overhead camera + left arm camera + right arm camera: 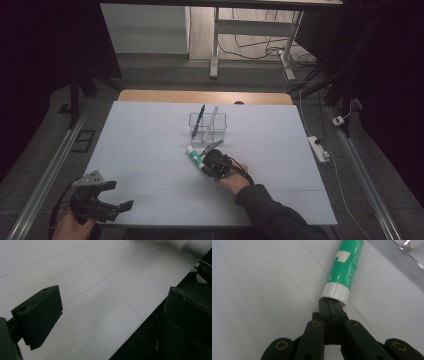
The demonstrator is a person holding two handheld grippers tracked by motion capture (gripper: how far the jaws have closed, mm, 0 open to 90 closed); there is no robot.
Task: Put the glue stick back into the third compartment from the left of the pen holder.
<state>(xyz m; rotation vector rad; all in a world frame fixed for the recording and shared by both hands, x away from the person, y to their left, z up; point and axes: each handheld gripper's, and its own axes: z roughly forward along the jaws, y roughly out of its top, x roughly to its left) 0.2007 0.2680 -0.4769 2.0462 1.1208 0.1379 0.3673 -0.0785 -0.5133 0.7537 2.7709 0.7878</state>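
From above, your right gripper [209, 159] sits mid-table against a green glue stick [194, 156] lying just before the clear organizer [207, 126] holding pens. Your left gripper [107, 197] gapes wide near the table's [140, 150] front-left edge. In the right gripper view, its jaws are pressed together, tips touching the stick's white cap [335, 293].

We list two black hand-held tools. Left tool [112, 197]: grey three-cornered plate on top, a dark cable trailing behind it, two broad wedge-shaped black jaws with small screw holes near their tips. Right tool [332, 305]: slim black jaws on black link arms, brass-coloured rivets at each pivot, a black cable looping behind. A dark long sleeve [272, 212] sits behind the right tool.
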